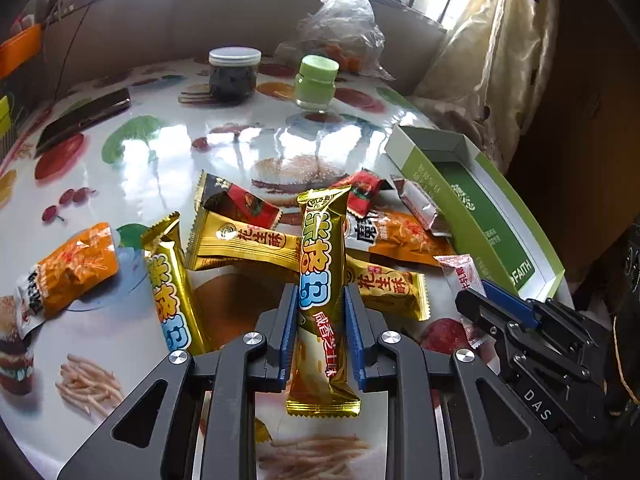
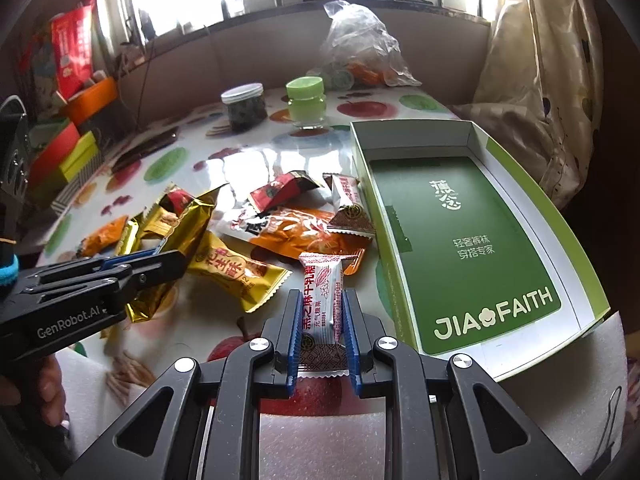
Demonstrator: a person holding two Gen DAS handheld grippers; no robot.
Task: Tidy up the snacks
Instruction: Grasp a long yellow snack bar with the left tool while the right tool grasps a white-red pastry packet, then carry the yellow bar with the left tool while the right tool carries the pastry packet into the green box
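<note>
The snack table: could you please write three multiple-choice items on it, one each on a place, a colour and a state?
1. Where is the green box?
A. right of the snack pile
B. behind the jars
C. under the plastic bag

2. What colour is the lid of the dark jar?
A. red
B. white
C. black

3. What is the state of the left gripper?
A. open over the table
B. shut on a gold bar
C. shut on a jar

Answers:
1 A, it lies at the table's right edge, beside the packets.
2 B, a pale white cap tops the dark contents.
3 B, its blue pads press the gold bar.
</note>
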